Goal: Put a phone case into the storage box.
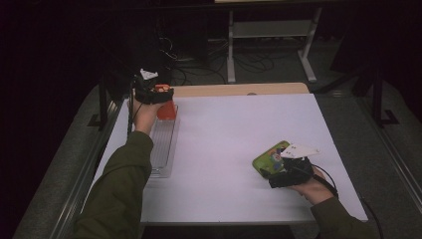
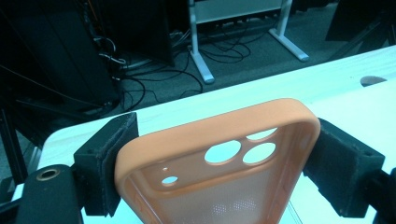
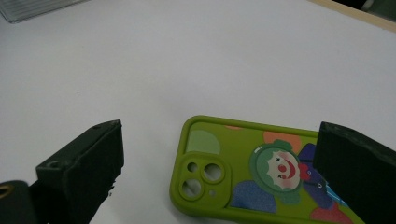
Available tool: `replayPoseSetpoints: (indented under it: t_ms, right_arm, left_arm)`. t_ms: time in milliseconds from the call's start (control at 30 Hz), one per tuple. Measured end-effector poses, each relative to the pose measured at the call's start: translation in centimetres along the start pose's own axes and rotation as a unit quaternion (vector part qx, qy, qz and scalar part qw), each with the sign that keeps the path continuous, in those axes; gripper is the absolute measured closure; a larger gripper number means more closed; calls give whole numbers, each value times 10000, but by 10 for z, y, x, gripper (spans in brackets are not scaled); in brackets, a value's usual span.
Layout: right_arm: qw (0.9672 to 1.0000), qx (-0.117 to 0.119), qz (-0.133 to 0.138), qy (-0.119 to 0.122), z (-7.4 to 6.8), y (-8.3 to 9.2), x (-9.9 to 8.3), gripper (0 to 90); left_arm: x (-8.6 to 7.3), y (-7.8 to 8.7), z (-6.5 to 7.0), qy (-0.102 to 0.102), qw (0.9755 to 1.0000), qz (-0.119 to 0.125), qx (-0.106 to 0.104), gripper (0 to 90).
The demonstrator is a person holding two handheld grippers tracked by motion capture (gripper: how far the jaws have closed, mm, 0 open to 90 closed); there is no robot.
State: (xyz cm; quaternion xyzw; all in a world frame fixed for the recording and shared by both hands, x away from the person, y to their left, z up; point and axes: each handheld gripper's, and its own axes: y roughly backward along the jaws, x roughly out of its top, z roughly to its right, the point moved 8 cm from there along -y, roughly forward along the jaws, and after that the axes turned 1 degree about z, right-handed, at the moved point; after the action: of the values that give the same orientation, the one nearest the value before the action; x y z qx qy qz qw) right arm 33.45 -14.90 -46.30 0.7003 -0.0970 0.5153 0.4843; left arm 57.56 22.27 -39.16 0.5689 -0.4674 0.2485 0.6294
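Left tool [image 2: 219, 163] clamped on orange phone case [image 2: 219, 177]; right tool [image 3: 219, 172] apart over green clown-print case [image 3: 261, 172], no readable writing

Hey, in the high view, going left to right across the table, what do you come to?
Left gripper clamping the orange phone case above the clear tray → bare white tabletop → green phone case → right gripper.

The orange phone case [image 2: 219, 172] is cut off at the left gripper view's bottom edge.
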Motion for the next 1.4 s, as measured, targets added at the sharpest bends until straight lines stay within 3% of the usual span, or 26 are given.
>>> replayPoseSetpoints:
  t_ms: [100, 300, 500, 567, 667, 767, 900, 1167, 1233, 1400]
  right_arm:
    - [10000, -1, 6, -16, 0, 0, 0, 12]
    - [10000, -1, 15, -31, 1, 1, 0, 12]
    - [10000, 1, 12, -19, 1, 1, 1, 12]
    - [10000, -7, 19, 0, 1, 1, 1, 12]
    - [10000, -11, 23, -51, 1, 1, 2, 12]
    - [10000, -12, 20, -73, 2, -1, 3, 12]
    - [10000, -33, -2, -92, 3, -2, 5, 12]
    - [10000, -37, -73, 45, 2, -2, 2, 12]
    - [10000, -34, -47, -65, 1, -1, 2, 12]
    - [10000, -39, 2, -87, 1, 0, 4, 12]
  left_arm:
    - [-4, -3, -1, -99, 9999, -114, 38, 155]
    - [-9, -7, -2, -84, 9997, -245, 53, 152]
    - [-9, -8, -2, -155, 9995, -252, 97, 138]
    - [-9, -9, -1, -17, 9997, -238, 78, 85]
    - [-10, -7, -2, 17, 9995, -319, 19, 3]
    - [-6, -3, -5, 37, 9997, -252, 21, 0]
    - [-5, 1, -8, 107, 9997, -233, -57, 0]
    - [-3, 22, -6, -10, 9991, -262, -318, 0]
    - [-4, 29, -5, -15, 9987, -291, -408, 0]
    - [-12, 44, 2, -93, 9964, -472, -692, 0]
